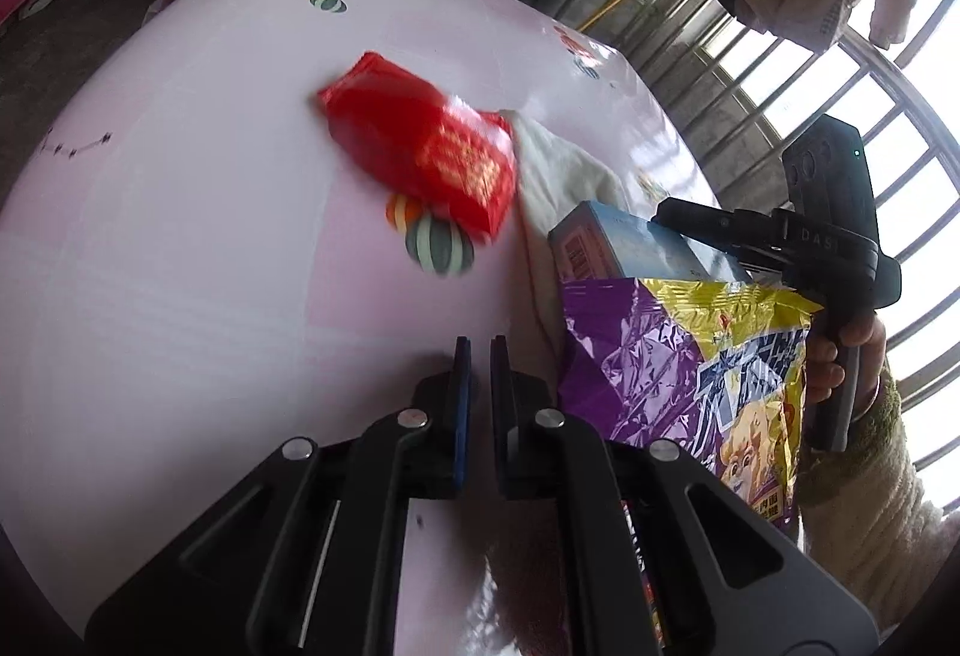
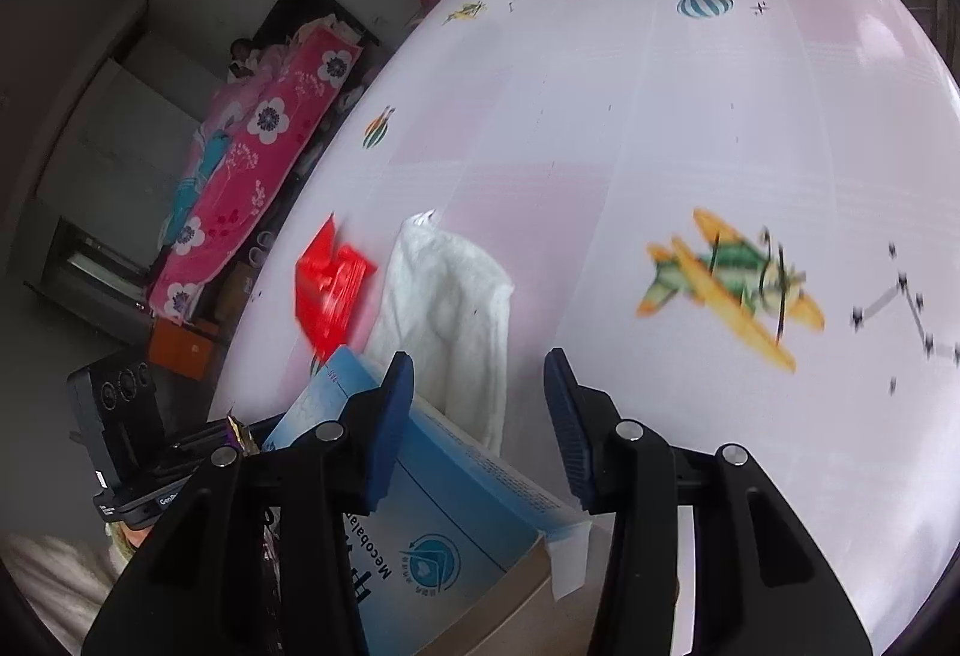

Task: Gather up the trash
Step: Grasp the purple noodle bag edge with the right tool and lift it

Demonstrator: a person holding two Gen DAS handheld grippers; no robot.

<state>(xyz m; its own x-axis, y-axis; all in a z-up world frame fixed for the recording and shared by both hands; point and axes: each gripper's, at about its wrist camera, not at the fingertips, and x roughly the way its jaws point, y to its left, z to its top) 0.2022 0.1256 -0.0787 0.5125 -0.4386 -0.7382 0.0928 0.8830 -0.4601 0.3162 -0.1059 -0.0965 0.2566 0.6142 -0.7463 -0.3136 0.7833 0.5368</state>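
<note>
Evidently nothing is collected: red packet (image 1: 420,146), blue box (image 2: 444,512) and purple snack bag (image 1: 678,380) remain on the table (image 1: 180,236) (no bin visible). Left gripper (image 1: 480,350) clenched empty; right gripper (image 2: 480,380) spread, holding nothing.

"Mecobala", cut off by the frame edge, printed on the blue box (image 2: 456,530), "DAS" read on the black body of the right hand-held gripper (image 1: 708,230), gold characters on the red packet (image 1: 420,146) too blurred to be read

Black hand-held gripper (image 1: 480,350), blue pads, fuzzy cream sleeve (image 1: 864,524).
</note>
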